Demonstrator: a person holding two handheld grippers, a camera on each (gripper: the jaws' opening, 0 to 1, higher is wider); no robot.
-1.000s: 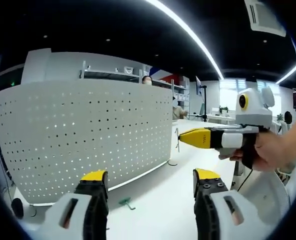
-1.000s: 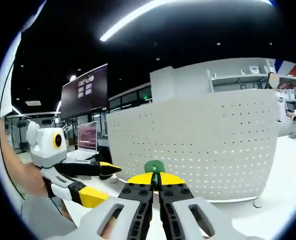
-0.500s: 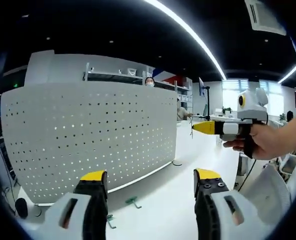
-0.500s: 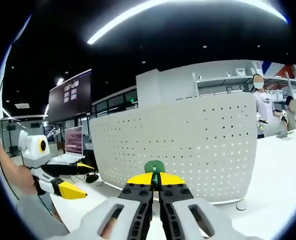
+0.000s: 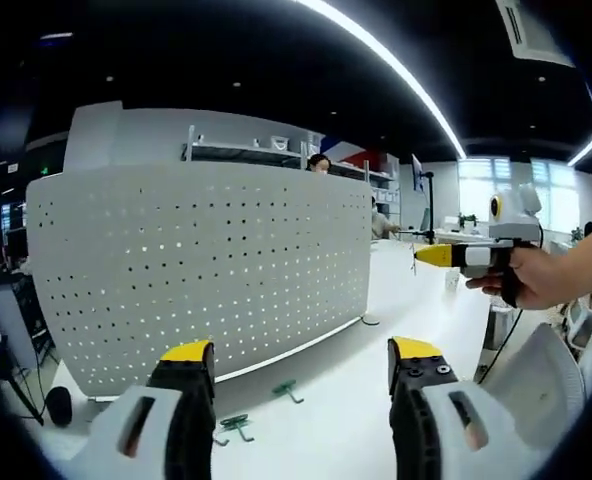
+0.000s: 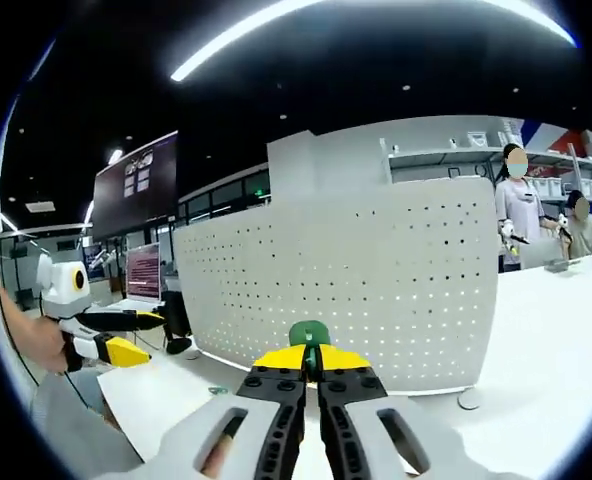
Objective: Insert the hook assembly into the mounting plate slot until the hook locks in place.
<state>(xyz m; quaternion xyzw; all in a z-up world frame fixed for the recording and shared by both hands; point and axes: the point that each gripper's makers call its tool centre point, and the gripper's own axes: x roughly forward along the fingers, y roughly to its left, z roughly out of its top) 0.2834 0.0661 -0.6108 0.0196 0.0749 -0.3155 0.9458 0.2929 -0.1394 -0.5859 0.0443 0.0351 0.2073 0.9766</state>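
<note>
The white perforated mounting plate [image 5: 206, 270] stands upright on the white table [image 5: 326, 420]. My left gripper [image 5: 301, 355] is open and holds nothing, a short way in front of the plate. Two green hooks [image 5: 288, 390] [image 5: 234, 427] lie on the table by the plate's foot. Off to the right, a hand holds my right gripper [image 5: 423, 256], well clear of the plate's right end. In the right gripper view my right gripper [image 6: 311, 360] is shut on a green hook [image 6: 309, 335], facing the plate [image 6: 376, 290]. The left gripper [image 6: 126, 335] is open at the far left.
Two people [image 6: 516, 200] stand behind the plate's right end. A laptop screen [image 6: 143, 272] glows at the left, with a dark wall display [image 6: 136, 185] above it. A small round foot [image 6: 468, 398] props the plate. The table runs on to the right.
Both views have shifted. The right gripper sits farther right and smaller in the left gripper view. A second green hook on the table has come into sight.
</note>
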